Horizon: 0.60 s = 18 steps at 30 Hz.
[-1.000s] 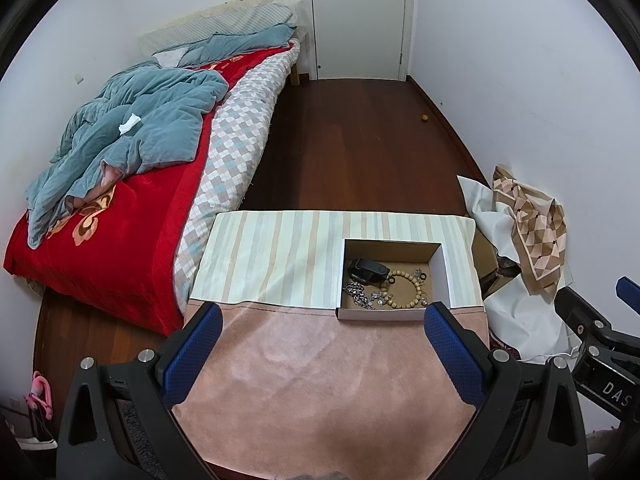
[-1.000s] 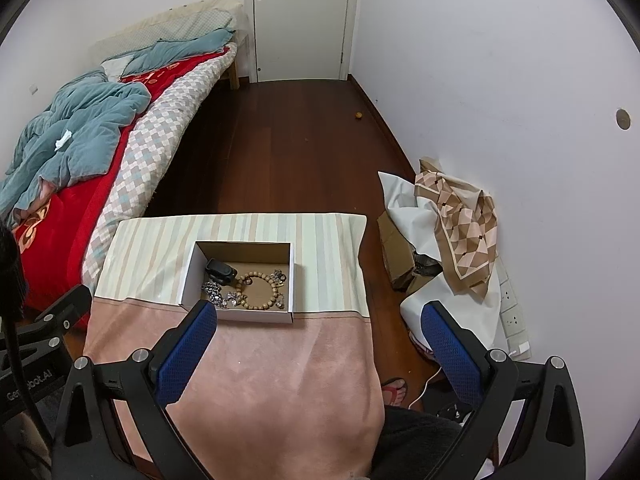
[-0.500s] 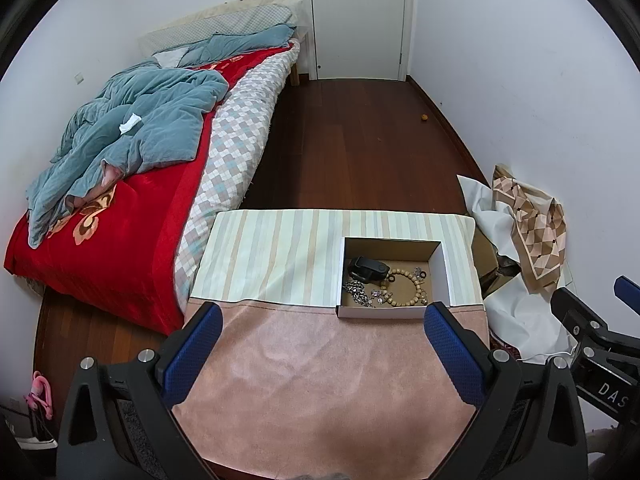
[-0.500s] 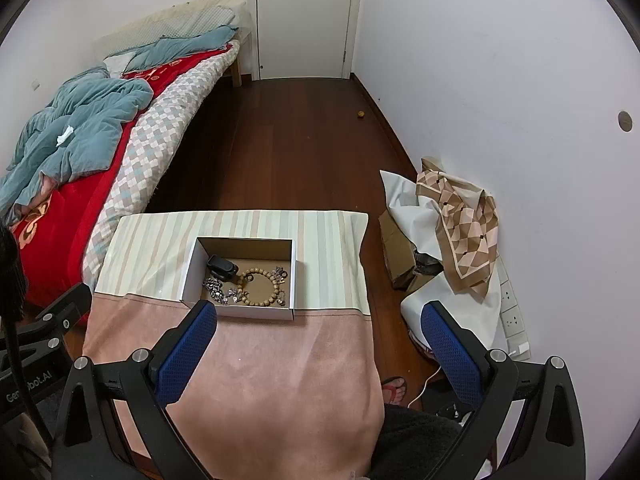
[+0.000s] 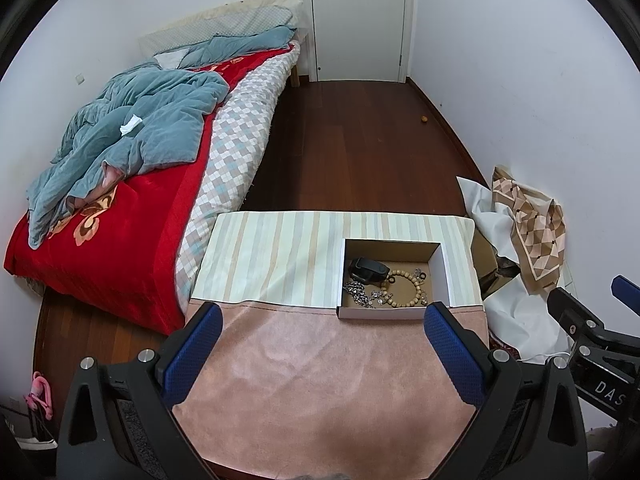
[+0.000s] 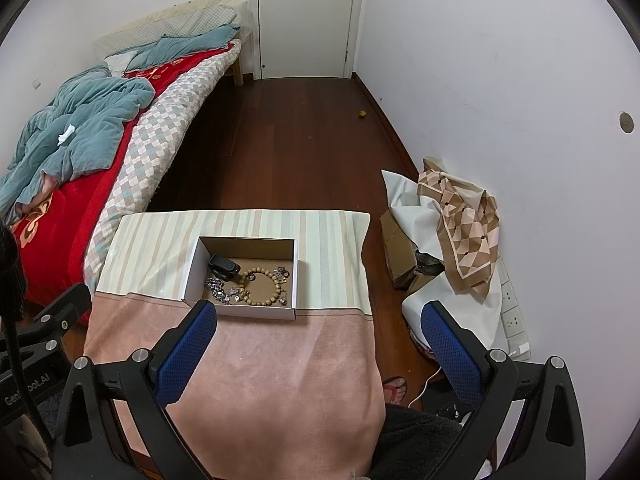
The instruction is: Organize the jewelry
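Left hand-held gripper point(image 5: 322, 342) hovering above pink cloth on table point(image 5: 320, 380), jaws spread wide, gripping nothing. Right hand-held gripper point(image 6: 318, 338) likewise gaping, empty, hanging over near table edge. Open cardboard box point(image 6: 240, 312) sitting where striped cloth point(image 5: 280, 256) meets pink cloth, holding wooden bead bracelet point(image 6: 262, 286), silver chain point(image 6: 218, 290), black case point(image 6: 224, 267). Bed point(image 5: 132, 216) lying far left.

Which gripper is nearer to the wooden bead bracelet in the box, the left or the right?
Right, but only slightly. The right gripper has the wooden bead bracelet just ahead, a little left of centre. The left gripper sees it ahead and well off to its right.
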Each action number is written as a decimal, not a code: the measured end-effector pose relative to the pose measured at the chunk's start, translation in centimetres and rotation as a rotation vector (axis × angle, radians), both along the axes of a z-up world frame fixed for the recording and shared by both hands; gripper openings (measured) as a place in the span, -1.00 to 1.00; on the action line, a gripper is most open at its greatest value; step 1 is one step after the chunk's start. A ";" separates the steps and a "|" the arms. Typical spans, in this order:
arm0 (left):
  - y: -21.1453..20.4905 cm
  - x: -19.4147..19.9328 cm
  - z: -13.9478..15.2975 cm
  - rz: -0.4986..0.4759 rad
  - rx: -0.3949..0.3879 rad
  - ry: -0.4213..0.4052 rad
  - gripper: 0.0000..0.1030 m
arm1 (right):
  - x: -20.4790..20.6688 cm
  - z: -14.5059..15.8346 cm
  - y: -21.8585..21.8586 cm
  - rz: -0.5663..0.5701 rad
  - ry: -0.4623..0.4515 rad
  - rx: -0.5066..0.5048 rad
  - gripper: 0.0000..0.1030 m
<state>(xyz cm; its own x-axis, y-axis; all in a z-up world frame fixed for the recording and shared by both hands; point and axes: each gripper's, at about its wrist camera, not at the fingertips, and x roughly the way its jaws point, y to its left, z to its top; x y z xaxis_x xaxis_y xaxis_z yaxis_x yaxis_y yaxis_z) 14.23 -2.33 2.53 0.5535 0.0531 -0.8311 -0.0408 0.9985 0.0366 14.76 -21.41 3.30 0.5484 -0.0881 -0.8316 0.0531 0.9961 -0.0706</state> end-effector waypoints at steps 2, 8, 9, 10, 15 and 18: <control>0.0 0.0 0.0 0.000 -0.002 0.002 1.00 | 0.0 0.0 0.0 0.000 0.001 0.002 1.00; 0.0 0.0 0.1 0.000 -0.002 0.001 1.00 | 0.0 0.0 0.1 0.003 0.002 0.001 1.00; 0.0 0.0 0.1 0.001 -0.002 0.001 1.00 | 0.0 0.0 0.1 0.002 0.002 0.001 1.00; 0.0 0.0 0.1 0.001 -0.001 0.001 1.00 | 0.0 0.0 0.1 0.001 0.003 -0.001 1.00; 0.0 0.0 0.2 0.001 0.000 -0.001 1.00 | 0.0 0.1 0.3 0.004 0.004 -0.002 1.00; -0.2 0.0 0.3 0.001 0.000 -0.003 1.00 | 0.0 0.1 0.3 0.005 0.006 -0.003 1.00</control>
<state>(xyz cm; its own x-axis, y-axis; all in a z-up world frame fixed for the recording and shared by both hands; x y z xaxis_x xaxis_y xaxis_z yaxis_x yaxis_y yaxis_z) 14.22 -2.50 2.87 0.5558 0.0539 -0.8296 -0.0421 0.9984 0.0367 14.74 -21.12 3.36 0.5439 -0.0881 -0.8345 0.0479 0.9961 -0.0739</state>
